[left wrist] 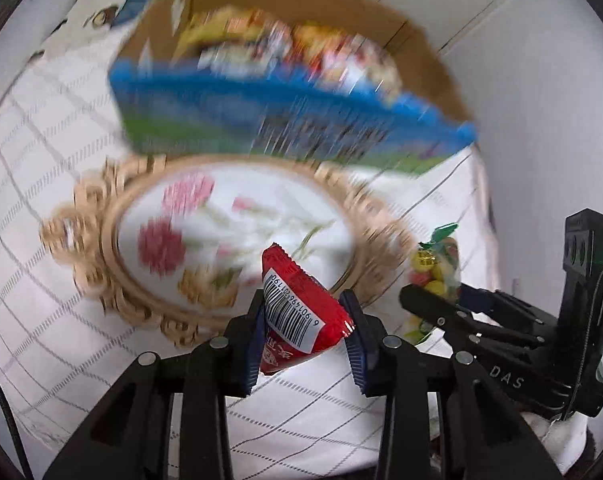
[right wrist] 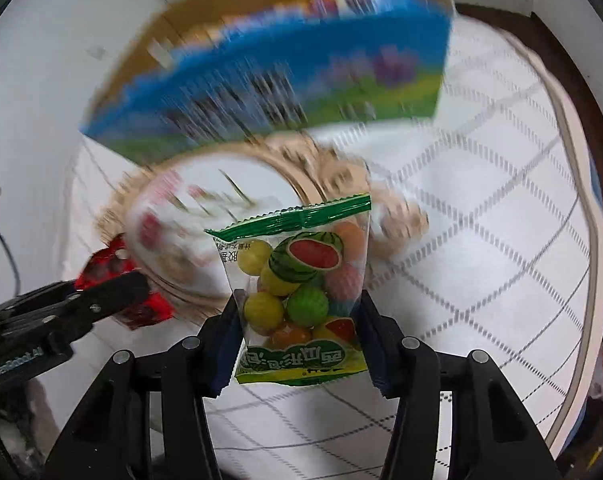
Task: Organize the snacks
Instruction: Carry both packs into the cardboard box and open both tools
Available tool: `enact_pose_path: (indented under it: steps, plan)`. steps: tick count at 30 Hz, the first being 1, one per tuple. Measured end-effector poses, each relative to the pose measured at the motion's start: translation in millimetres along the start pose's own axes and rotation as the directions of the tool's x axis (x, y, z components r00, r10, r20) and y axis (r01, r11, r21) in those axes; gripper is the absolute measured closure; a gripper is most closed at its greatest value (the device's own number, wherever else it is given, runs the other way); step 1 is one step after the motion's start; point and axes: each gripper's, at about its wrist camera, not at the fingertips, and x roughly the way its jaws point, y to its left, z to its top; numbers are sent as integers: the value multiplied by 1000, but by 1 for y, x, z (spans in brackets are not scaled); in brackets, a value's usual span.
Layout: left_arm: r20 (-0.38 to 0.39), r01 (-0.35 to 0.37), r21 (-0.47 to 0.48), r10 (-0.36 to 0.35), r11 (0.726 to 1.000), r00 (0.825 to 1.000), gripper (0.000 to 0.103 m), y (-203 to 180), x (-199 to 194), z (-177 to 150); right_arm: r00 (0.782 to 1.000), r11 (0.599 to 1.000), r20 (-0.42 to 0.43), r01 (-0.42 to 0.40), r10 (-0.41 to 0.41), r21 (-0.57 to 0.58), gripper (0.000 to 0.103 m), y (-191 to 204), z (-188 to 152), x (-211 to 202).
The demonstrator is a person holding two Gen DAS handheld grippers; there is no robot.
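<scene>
My left gripper (left wrist: pixel 306 322) is shut on a red snack packet (left wrist: pixel 301 300) with a white barcode label, held above the table. My right gripper (right wrist: pixel 301 332) is shut on a clear bag of coloured gumballs (right wrist: pixel 301 280) with a green top seal. Each wrist view also shows the other hand: the right gripper (left wrist: pixel 441 306) with the gumball bag (left wrist: pixel 437 268) low on the right, the left gripper (right wrist: pixel 113 292) with the red packet (right wrist: pixel 113 260) low on the left. Behind stands a cardboard box (left wrist: pixel 261 108) with a blue and green printed side, holding several snack packs (left wrist: pixel 301 44).
A round tray (left wrist: pixel 97 220) with an ornate wooden rim and a flower pattern lies below both grippers, in front of the box (right wrist: pixel 281 80). A white checked cloth (right wrist: pixel 481 220) covers the table. The table edge (right wrist: pixel 581 280) curves along the right. A white wall (left wrist: pixel 541 80) rises behind.
</scene>
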Motion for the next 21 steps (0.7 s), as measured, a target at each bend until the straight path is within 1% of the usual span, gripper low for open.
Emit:
enact_pose_path:
  steps: [2, 4, 6, 7, 9, 12, 14, 16, 17, 21]
  plan:
    - [24, 23, 14, -23, 1000, 999, 70, -6, -15, 16, 999, 1000, 40, -28, 28, -11, 47, 6, 15, -22]
    - [41, 33, 26, -34, 999, 999, 70, -12, -25, 37, 994, 998, 84, -62, 63, -25, 47, 15, 43, -45]
    - [52, 28, 45, -31, 999, 998, 70, -15, -30, 66, 990, 996, 119, -71, 76, -47, 47, 21, 73, -63]
    - [60, 17, 56, -20, 998, 998, 70, -16, -31, 84, 989, 997, 131, -61, 68, -56, 47, 25, 88, -66]
    - [63, -17, 68, 13, 998, 998, 70, -18, -28, 115, 988, 997, 153, -12, 24, -80, 47, 29, 121, -69]
    - [25, -47, 50, 46, 998, 999, 70, -7, -12, 165, 992, 996, 125, 22, -10, -89, 47, 31, 166, -57]
    - [-22, -57, 21, 57, 998, 998, 70, 4, 6, 196, 993, 991, 93, 77, -67, -108, 47, 33, 204, -37]
    - [-67, -85, 13, 85, 996, 994, 70, 12, 25, 219, 991, 986, 70, 122, -114, -111, 47, 30, 228, -22]
    - [-96, -97, 0, 96, 995, 991, 70, 17, 37, 231, 989, 983, 52, 142, -137, -114, 47, 29, 238, -14]
    - [-180, -128, -8, 125, 992, 976, 70, 24, 70, 254, 982, 976, -7, 186, -188, -109, 47, 15, 259, 19]
